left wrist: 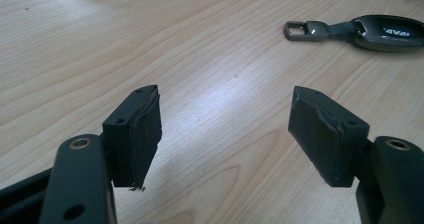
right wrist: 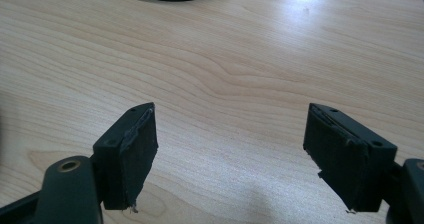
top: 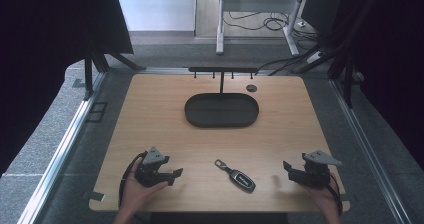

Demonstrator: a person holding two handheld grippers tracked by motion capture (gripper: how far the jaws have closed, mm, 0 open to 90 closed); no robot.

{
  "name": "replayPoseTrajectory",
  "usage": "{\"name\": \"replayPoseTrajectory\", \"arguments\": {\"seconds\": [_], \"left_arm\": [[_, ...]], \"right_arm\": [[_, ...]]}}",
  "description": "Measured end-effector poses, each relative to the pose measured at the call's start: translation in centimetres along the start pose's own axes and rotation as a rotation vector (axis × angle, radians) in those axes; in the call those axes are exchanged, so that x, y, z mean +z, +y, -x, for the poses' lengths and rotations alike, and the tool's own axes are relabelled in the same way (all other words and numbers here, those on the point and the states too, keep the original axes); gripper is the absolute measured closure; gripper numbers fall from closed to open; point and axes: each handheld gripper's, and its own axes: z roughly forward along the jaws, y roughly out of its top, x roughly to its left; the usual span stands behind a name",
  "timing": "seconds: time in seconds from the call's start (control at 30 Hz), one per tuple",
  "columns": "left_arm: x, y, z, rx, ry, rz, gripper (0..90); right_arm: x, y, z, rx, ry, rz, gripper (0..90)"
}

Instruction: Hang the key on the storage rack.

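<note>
The car key (top: 239, 176) lies flat on the wooden table (top: 150, 114), near the front edge at about six o'clock from the table's middle. It is long and thin. Its long line runs from ten o'clock to four o'clock in the high view. The small metal loop end points to ten o'clock, and the fat dark end points to four o'clock. In the left gripper view the car key (left wrist: 372, 30) sits far off at about one o'clock, with its loop toward the left of that view.

The left gripper (top: 176, 175) sits at about nine o'clock from the key, a little way off and not touching it. Its two black jaws stand wide apart, with bare wood between them. A hand (top: 135, 191) holds it from below.

The right gripper (top: 290, 170) sits at about three o'clock from the key, also apart from it. Its jaws are spread wide too and hold nothing.

At twelve o'clock from the key, well apart from it, is a dark oval tray (top: 195, 115). A thin black rack with small hooks (top: 223, 70) rises behind the tray.
</note>
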Motion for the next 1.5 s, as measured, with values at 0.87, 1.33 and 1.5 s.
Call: {"name": "replayPoseTrajectory", "arguments": {"seconds": [0.87,1.33,1.5], "left_arm": [[0.8,0.1,1.0,0.024,-0.030,-0.007,30.5],[1.1,0.0,1.0,0.028,-0.027,-0.032,30.4],[1.6,-0.1,1.4,0.037,-0.025,-0.046,30.4]], "right_arm": [[-0.6,0.5,0.0,0.064,0.124,0.039,30.3],[-1.0,1.1,-0.3,0.040,0.126,0.018,32.2],[-1.3,1.7,-1.0,0.032,0.137,0.027,33.3]]}}
